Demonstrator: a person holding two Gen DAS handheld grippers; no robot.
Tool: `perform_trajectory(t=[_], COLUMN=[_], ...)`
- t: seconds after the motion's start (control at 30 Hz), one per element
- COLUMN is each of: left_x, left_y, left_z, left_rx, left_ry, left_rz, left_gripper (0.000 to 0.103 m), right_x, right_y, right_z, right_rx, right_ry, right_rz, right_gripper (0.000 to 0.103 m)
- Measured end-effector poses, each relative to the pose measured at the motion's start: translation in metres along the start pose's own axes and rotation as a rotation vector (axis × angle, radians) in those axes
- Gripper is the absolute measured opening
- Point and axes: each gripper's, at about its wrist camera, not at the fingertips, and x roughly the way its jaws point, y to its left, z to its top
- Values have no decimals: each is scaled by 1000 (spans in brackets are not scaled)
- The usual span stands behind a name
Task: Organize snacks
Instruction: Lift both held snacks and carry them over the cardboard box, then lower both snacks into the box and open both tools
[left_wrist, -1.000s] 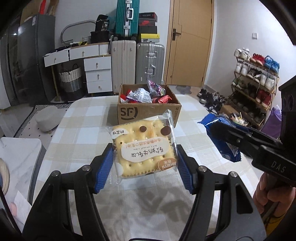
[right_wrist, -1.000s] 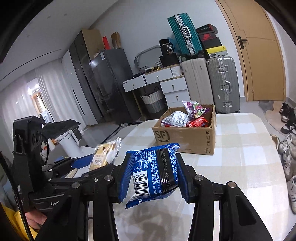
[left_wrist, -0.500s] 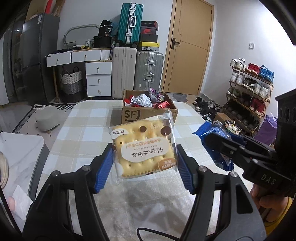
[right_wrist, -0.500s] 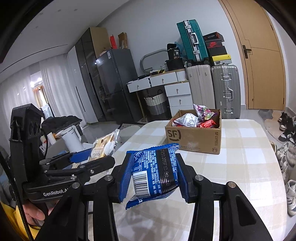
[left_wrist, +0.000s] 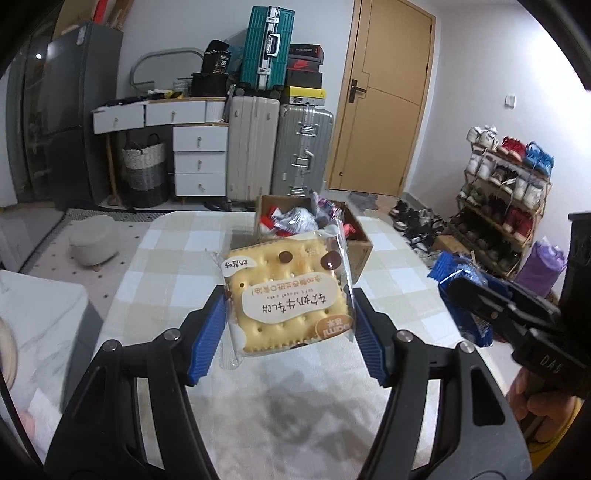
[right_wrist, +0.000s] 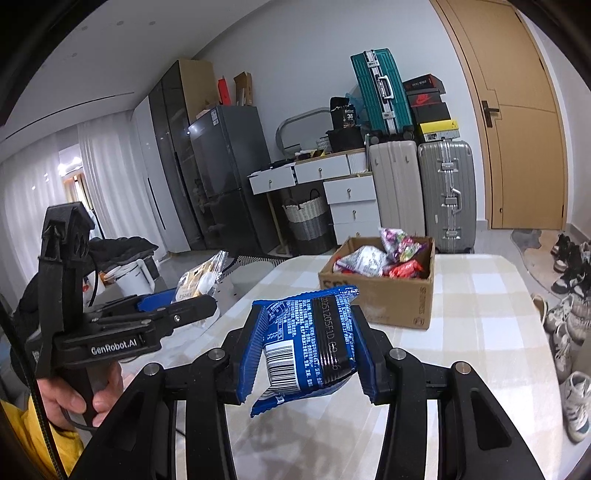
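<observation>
Task looks partway: cardboard box (right_wrist: 380, 291) on the checked table (left_wrist: 177, 258) already holds several snacks, while left gripper (left_wrist: 290, 332) clamps a cracker pack (left_wrist: 288, 295) and right gripper (right_wrist: 306, 350) clamps a blue packet (right_wrist: 310, 343), both aloft, unboxed.

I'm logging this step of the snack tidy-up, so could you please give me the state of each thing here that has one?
Left gripper: shut on the yellow cracker packet, held above the table.
Right gripper: shut on the blue wrapped snack, also held above the table.
Brown cardboard box: open, holding snack packets.
Wooden door: closed.
</observation>
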Motion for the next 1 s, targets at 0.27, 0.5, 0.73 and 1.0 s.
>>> perform_trajectory(t=[0.27, 0.5, 0.73, 1.0], left_x=[66, 164, 275, 374], left_y=[14, 25, 31, 35], left_z=[63, 120, 162, 191], left_rx=[4, 36, 41, 21], left_ry=[14, 60, 158, 246], left_rz=[1, 31, -47, -88], left_gripper=[63, 63, 63, 63], right_x=[44, 110, 186, 227], right_y=[-37, -85, -133, -157], right_z=[51, 96, 109, 92], right_rx=[-5, 30, 95, 66], right_ry=[-5, 26, 125, 173], right_rz=[-16, -42, -40, -68], right_gripper=[45, 45, 45, 45])
